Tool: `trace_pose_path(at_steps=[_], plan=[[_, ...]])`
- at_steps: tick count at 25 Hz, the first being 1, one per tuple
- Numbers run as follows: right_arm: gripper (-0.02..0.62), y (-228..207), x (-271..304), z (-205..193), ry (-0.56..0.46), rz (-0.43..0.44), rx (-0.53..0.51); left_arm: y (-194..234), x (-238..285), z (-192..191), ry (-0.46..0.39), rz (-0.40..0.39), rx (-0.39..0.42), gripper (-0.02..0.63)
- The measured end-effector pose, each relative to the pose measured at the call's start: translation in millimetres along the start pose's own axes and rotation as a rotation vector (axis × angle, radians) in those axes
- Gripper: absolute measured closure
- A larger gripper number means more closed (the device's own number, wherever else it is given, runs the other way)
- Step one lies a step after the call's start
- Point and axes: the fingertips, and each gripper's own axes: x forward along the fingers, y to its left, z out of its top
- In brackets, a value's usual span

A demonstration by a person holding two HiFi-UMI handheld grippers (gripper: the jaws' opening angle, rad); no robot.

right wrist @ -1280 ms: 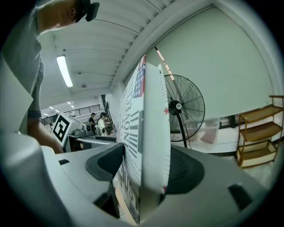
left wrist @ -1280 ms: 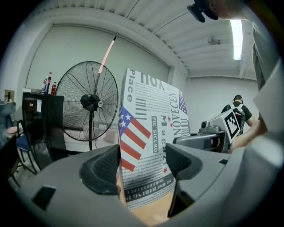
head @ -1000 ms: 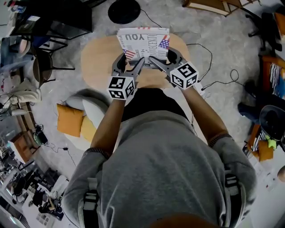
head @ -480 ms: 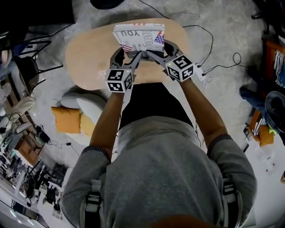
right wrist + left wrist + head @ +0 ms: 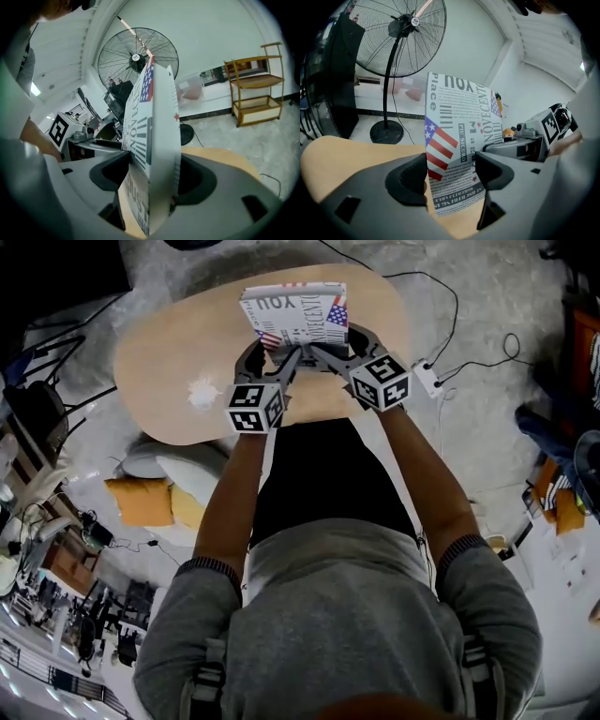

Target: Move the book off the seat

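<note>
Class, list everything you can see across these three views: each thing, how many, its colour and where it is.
book: one, white with black print and flags, upright, high in the head view
wooden top: one, tan, under the book
pedestal fan: one, black, on the floor beyond the top
shelf rack: one, brown, by the far wall
cushions: two, orange and white, floor at the person's left
power strip: one, white, floor right of the top
left tongs: one, grey, clamped on the book
right tongs: one, grey, clamped on the book
shirt: one, grey, on the person
</note>
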Motion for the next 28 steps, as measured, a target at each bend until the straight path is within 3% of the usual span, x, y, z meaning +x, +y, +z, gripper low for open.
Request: trace_pose_path(at_steps=[10, 23, 28], plan=[[0.27, -46, 47, -46, 0.053, -0.044, 0.046, 37, 55, -48, 0.071, -0.005, -0.049, 0.265], [0.21, -121, 85, -75, 0.135, -0.208, 0.066, 61, 116, -75, 0.157, -0.018, -0.09, 0.265], [0.199, -140, 90, -79, 0.159, -0.227, 0.071, 59, 128, -80, 0.178, -0.023, -0.11, 0.265]])
